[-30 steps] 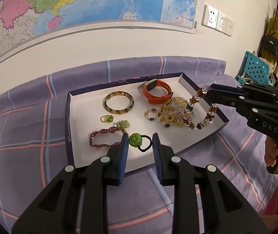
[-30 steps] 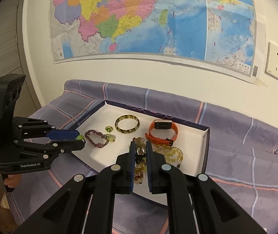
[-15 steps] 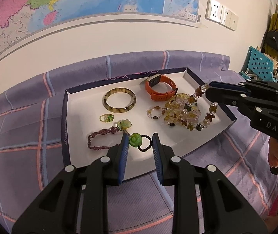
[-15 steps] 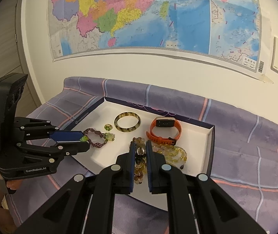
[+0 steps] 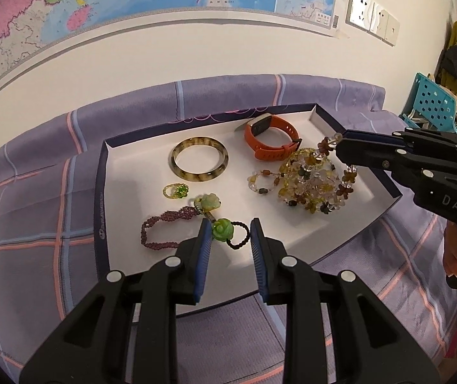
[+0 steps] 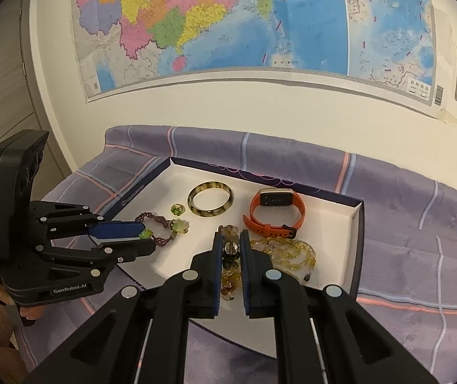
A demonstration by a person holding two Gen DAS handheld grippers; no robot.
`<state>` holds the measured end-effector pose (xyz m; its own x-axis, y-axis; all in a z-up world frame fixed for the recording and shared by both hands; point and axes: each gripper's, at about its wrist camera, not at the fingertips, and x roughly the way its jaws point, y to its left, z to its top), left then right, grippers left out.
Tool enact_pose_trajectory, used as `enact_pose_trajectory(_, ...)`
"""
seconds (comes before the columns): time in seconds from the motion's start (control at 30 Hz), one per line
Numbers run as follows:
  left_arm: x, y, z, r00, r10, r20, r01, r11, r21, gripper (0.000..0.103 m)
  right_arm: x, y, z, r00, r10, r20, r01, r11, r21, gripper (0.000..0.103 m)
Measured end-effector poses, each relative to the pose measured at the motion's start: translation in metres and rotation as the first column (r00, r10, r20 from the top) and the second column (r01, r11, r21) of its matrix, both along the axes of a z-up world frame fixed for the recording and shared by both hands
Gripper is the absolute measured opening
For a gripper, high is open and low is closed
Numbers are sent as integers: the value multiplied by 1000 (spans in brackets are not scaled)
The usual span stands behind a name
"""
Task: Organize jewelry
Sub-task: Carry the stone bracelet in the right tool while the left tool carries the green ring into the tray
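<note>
A white tray (image 5: 126, 172) with a dark rim lies on a purple cloth and holds the jewelry. My right gripper (image 6: 229, 240) is shut on a brown and clear bead bracelet (image 5: 345, 179) and holds it over a heap of yellow beads (image 5: 308, 176); it also shows in the left wrist view (image 5: 340, 147). My left gripper (image 5: 228, 227) is open around a green rose on a black cord (image 5: 222, 229), just above the tray. A purple bead bracelet (image 5: 164, 224), a small green ring (image 5: 175, 190), a mottled bangle (image 5: 199, 158) and an orange watch band (image 5: 270, 140) lie in the tray.
The purple checked cloth (image 5: 30, 224) covers the surface around the tray. A wall with a map (image 6: 244, 25) stands close behind it. A blue perforated basket (image 5: 430, 102) is at the far right.
Both grippers have drifted slightly closer over the tray. The right gripper still holds the bead bracelet and the left jaws stay open around the green rose.
</note>
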<state>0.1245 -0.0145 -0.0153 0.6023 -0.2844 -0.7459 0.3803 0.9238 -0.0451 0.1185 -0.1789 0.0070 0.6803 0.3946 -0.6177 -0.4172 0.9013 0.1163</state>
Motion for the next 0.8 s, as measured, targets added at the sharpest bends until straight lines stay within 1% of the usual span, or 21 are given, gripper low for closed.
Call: enact_pose_trajectory(0.8, 14, -7, -11, 1000, 18, -25, -18, 1000, 24, 25, 24, -12, -14, 997, -55, -45, 55, 998, 3, 9)
